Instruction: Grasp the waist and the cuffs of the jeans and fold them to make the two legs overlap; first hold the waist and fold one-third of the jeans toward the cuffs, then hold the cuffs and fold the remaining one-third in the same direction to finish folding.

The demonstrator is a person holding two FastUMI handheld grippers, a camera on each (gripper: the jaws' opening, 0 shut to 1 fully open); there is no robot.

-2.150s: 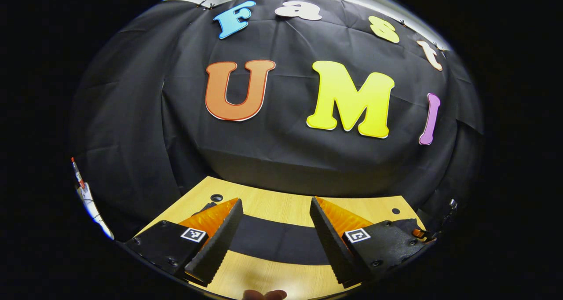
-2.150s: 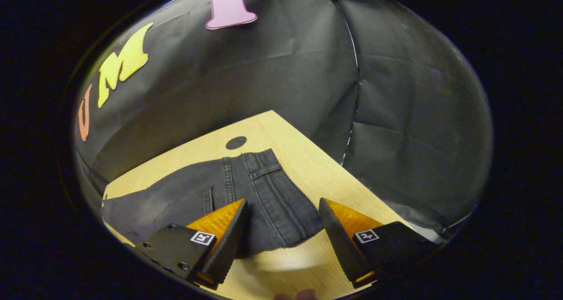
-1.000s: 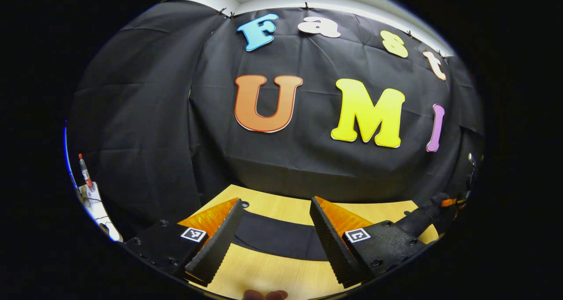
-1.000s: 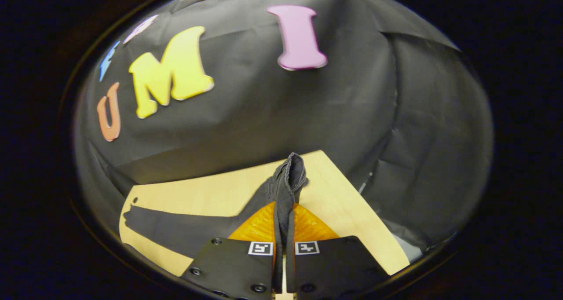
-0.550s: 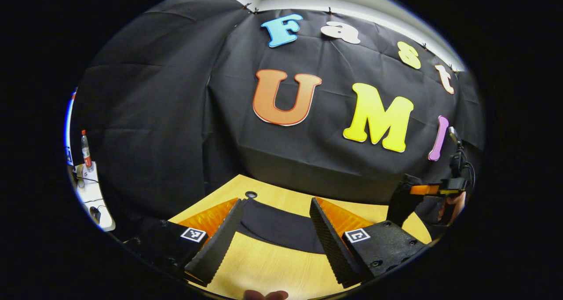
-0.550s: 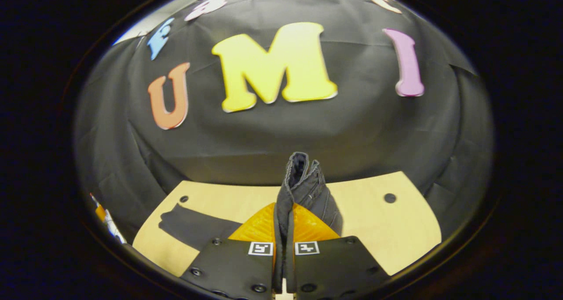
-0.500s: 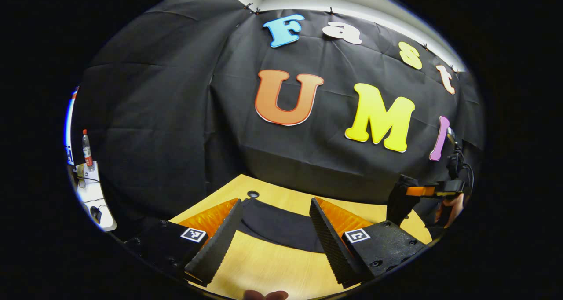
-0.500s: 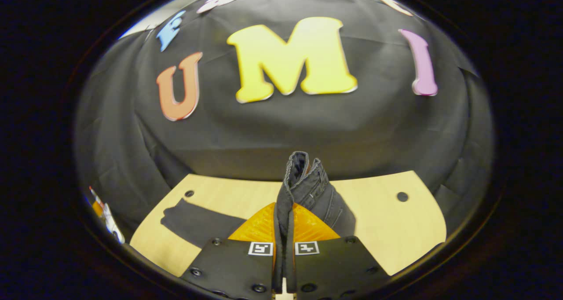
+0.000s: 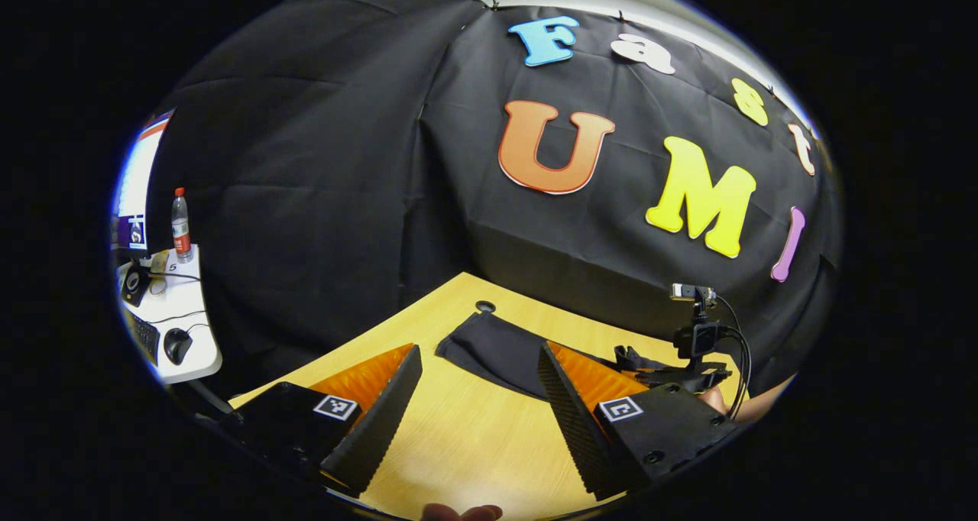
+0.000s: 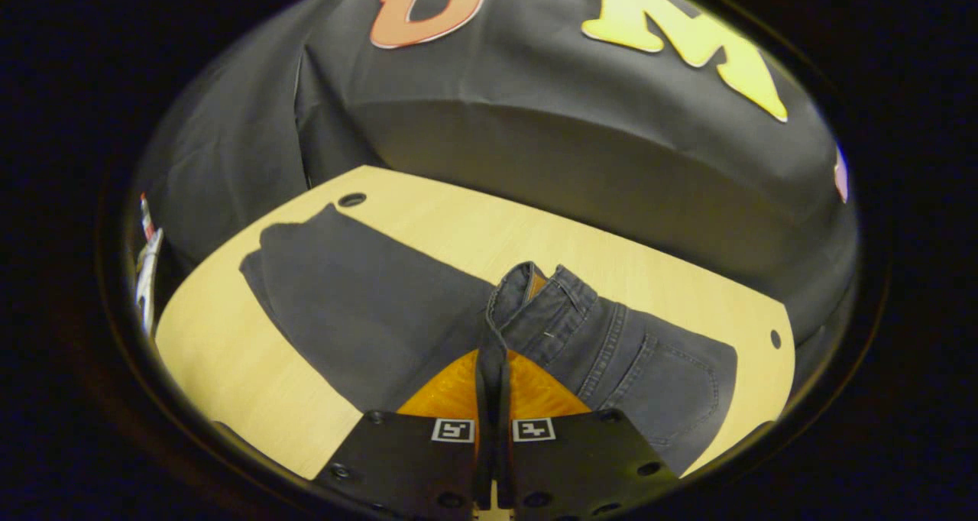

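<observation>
Two grippers here, and they're doing pretty different things. The right gripper (image 10: 494, 387) has its jaws squeezed together on the waist (image 10: 527, 292) of the jeans (image 10: 367, 307), with the denim pinched between both fingers and the waistband sticking up just past the tips. From the right gripper view, the waist end is lifted and brought over the legs, so the seat part with its pocket stitching lies to the right, and the legs stretch flat across the table (image 10: 221, 353) toward the far left corner, where the cuffs (image 10: 263, 250) sit near a round hole in the tabletop.

The left gripper (image 9: 480, 399) has its jaws wide apart, holding nothing, hovering over bare wood at the near side of the table. In its view the cuff end of the jeans lies just beyond the fingers, and the right gripper shows at the right edge. Off to the left there's a white side desk (image 9: 172, 322) with a bottle (image 9: 180, 214) and a mouse (image 9: 177, 344).
</observation>
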